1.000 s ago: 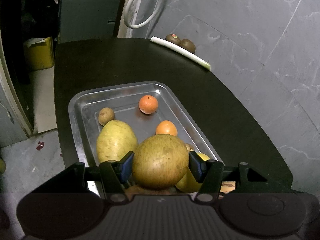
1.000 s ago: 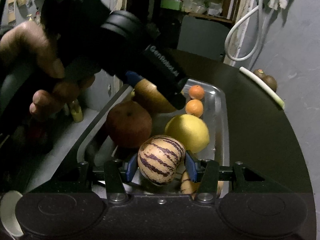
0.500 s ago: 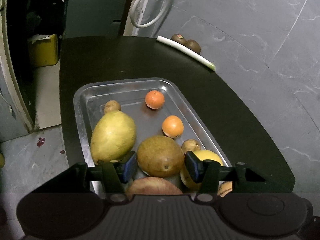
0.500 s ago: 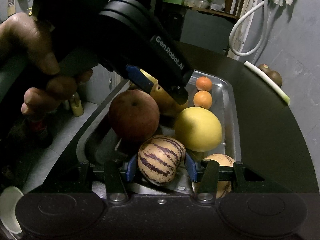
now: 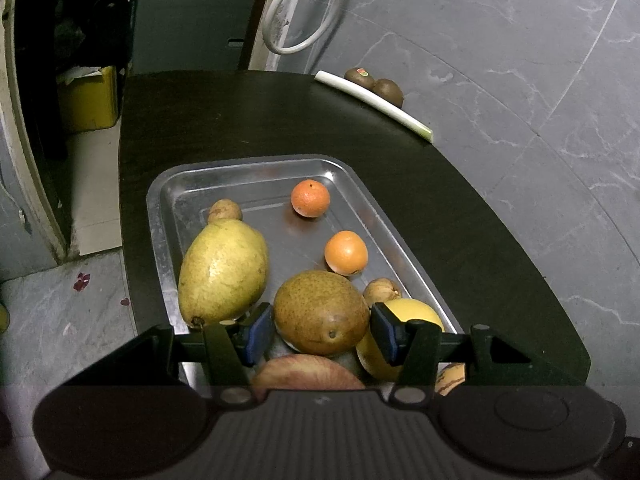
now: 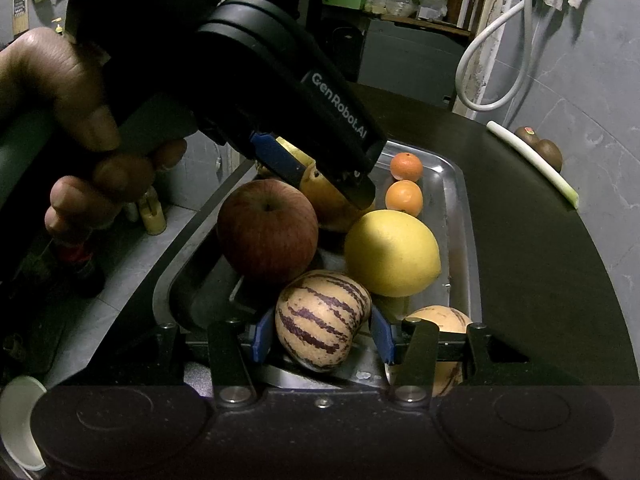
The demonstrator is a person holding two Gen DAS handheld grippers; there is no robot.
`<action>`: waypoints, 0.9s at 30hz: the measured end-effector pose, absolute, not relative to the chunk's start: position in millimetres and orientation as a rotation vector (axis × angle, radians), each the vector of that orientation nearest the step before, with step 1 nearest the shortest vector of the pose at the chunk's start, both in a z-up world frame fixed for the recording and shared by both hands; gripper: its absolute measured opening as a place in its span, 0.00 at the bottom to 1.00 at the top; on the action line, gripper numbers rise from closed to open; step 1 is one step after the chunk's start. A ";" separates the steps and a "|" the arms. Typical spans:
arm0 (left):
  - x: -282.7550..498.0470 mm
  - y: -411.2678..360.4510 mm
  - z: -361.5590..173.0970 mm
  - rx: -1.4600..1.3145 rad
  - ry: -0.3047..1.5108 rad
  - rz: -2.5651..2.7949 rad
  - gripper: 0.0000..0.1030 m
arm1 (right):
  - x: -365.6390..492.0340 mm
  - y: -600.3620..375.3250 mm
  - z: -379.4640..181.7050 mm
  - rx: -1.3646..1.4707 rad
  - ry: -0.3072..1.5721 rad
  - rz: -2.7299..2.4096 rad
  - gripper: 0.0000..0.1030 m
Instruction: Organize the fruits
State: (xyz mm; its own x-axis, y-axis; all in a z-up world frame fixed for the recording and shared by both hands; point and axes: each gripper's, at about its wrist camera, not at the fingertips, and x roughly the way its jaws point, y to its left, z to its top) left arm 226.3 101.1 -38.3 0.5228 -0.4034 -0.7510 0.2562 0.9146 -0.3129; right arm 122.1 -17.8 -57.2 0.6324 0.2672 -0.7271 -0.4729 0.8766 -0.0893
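Both grippers are clenching fruit, the left gripper (image 5: 321, 333) its brown pear (image 5: 321, 312), the right gripper (image 6: 322, 334) its striped melon (image 6: 322, 320), and either fruit is risking rolling forward out of the pads into the crowded tray (image 5: 256, 170).

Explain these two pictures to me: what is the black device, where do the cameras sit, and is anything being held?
There is no robot here. A person holds a hand-operated two-finger gripper in each hand, and each has a wide-angle camera that looks along its fingers. One picture is from the left gripper, the other from the right gripper. The right view also shows the left device and the hand holding it.

A metal tray of fruit sits on a dark table. It holds a red apple, two small oranges, yellow fruits and others. Two kiwis lie by the wall.

The right gripper clamps a striped pepino melon. The left jaws have just been closing with a brown pear between them. Whether they press on it is unclear.
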 end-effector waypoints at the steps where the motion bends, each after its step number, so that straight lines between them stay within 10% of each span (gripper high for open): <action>1: 226.8 101.1 -38.3 -0.172 0.944 -0.395 0.56 | 122.1 -17.8 -57.2 -0.284 0.779 0.430 0.51; 27: 214.5 93.4 -13.4 -0.187 0.897 -0.343 0.82 | 117.8 -34.7 -41.8 -0.248 0.728 0.516 0.71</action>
